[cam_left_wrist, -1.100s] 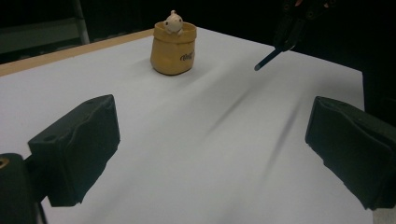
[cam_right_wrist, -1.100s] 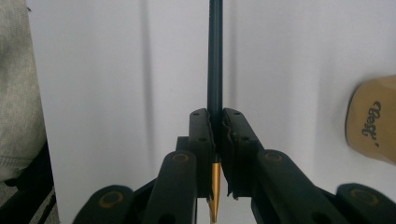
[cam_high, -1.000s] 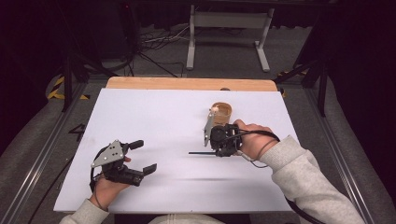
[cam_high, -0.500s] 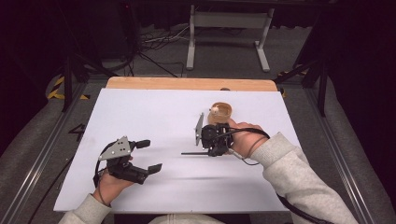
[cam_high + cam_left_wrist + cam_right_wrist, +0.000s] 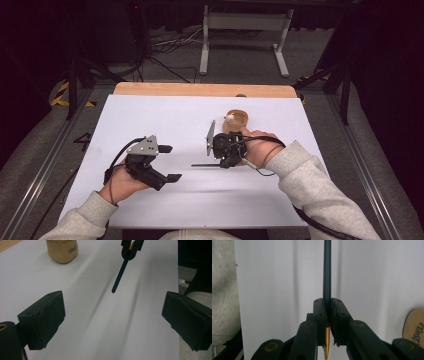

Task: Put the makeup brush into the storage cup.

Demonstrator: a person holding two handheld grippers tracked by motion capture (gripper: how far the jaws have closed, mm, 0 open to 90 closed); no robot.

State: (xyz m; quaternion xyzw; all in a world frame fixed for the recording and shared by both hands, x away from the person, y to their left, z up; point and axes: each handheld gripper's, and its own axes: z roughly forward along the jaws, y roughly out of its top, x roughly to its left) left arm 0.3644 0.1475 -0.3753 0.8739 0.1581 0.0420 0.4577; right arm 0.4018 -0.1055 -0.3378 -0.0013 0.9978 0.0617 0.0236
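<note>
Though unobstructed, jar [image 5: 236, 120] beside pencil [image 5: 206, 164]

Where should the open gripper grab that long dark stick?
Probably its bare free end: the thin dark stick juts level above the white table from the shut right gripper toward the left gripper, whose jaws stand wide. Come straight on, pads either side.

Both sleeves [image 5: 320, 185] light grey knit sweatshirt, ribbed cuffs. left gripper [image 5: 170, 162]: black body, grey three-cornered plate on top with small screws, chunky black pads [image 5: 45, 317], brass bushing at lower left of its own view. right gripper [image 5: 327, 315]: black linkage arms, brass-ringed pivots, small screw holes in pads. Black cables loop round both wrists
</note>
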